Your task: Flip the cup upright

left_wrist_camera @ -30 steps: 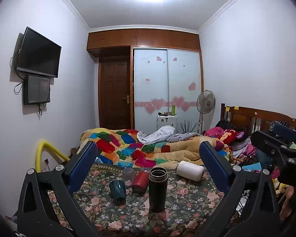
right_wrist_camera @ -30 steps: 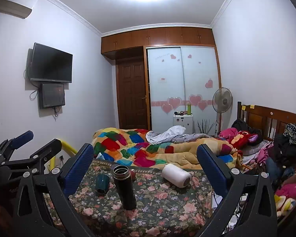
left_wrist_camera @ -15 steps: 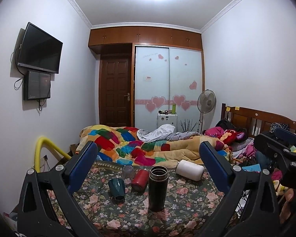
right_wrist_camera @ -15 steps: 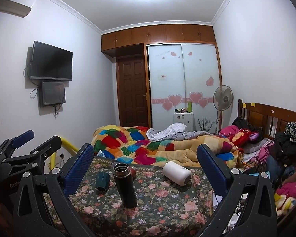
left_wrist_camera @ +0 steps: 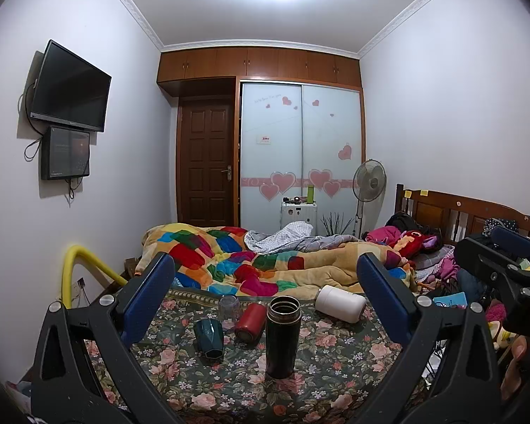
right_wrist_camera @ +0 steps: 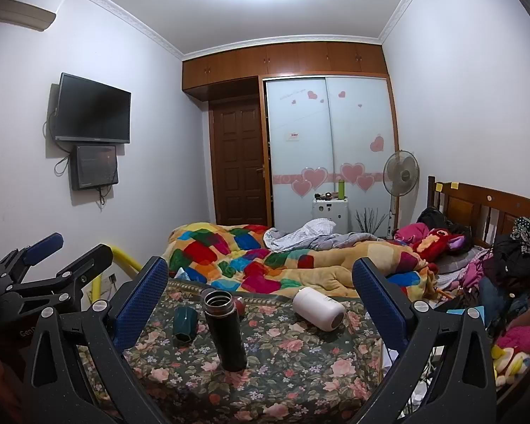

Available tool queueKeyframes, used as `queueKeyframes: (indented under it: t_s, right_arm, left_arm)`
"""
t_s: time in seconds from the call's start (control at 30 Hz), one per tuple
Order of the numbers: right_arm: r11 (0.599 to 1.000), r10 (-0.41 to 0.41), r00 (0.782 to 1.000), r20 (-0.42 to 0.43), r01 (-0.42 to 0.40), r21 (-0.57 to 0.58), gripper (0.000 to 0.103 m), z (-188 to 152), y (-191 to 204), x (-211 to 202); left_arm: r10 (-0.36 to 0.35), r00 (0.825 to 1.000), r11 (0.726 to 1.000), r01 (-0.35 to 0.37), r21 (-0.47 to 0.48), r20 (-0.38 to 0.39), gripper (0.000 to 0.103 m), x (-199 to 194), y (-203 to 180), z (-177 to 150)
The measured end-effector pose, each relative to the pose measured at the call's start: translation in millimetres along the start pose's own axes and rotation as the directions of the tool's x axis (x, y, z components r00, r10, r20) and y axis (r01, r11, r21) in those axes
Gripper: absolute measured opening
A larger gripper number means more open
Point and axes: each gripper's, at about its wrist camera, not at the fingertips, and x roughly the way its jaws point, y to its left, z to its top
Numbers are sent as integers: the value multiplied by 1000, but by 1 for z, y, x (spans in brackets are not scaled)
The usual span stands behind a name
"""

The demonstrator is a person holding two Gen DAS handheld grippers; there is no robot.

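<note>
On a floral tablecloth (left_wrist_camera: 335, 364) stand and lie several cups. A black flask (left_wrist_camera: 282, 335) stands upright with its mouth open; it also shows in the right wrist view (right_wrist_camera: 225, 330). A white cup (left_wrist_camera: 340, 304) (right_wrist_camera: 318, 308) lies on its side at the far right. A red cup (left_wrist_camera: 250, 321) lies on its side. A teal cup (left_wrist_camera: 209, 332) (right_wrist_camera: 185, 321) stands upside down, tilted. A clear glass (left_wrist_camera: 229, 306) stands behind. My left gripper (left_wrist_camera: 265, 296) and right gripper (right_wrist_camera: 259, 293) are both open and empty, held back from the table.
A bed with a patchwork quilt (left_wrist_camera: 229, 261) lies right behind the table. A yellow pipe (left_wrist_camera: 74, 265) rises at the left. Clothes and toys (right_wrist_camera: 512, 282) pile at the right by the wooden headboard. The left gripper shows at the left of the right wrist view (right_wrist_camera: 53, 275).
Both views have tilted and drifted slightly; the cups on the table have not moved. Both grippers stay open.
</note>
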Motion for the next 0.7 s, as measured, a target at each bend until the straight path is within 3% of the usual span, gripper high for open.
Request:
queueKeyframes:
  t_s: [0.7]
  right_arm:
    - [1000,-4,1000,4,4,-12,103,4,8,1]
  left_arm:
    - [-17,1000,1000,17,-5,-4,103,3,0,-3]
